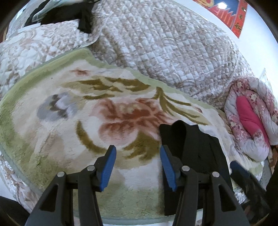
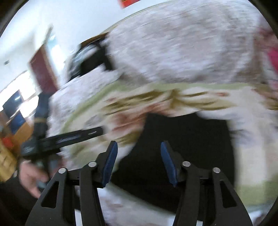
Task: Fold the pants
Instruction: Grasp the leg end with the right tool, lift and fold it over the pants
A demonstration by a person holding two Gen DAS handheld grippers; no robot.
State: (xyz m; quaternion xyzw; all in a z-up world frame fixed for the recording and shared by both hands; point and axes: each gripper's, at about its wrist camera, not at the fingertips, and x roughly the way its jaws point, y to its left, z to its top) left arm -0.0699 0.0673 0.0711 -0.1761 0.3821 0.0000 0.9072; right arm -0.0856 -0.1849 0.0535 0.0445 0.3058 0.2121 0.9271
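The black pants (image 1: 192, 147) lie folded into a narrow bundle on a floral plush blanket (image 1: 73, 121), just right of my left gripper (image 1: 137, 149). That gripper is open above the blanket, with only the flower pattern between its blue pads. The right wrist view is blurred. In it the black pants (image 2: 182, 147) spread below and ahead of my right gripper (image 2: 139, 146), whose jaws stand apart with nothing pressed between them. At the left of that view a hand (image 2: 29, 175) holds the left gripper (image 2: 73, 136).
A quilted beige bedspread (image 1: 165, 43) covers the bed behind the blanket. A rolled pink floral duvet (image 1: 252, 121) lies at the right. More dark clothing (image 1: 69, 15) sits at the far left. A dark red door (image 2: 43, 73) and furniture stand beyond the bed.
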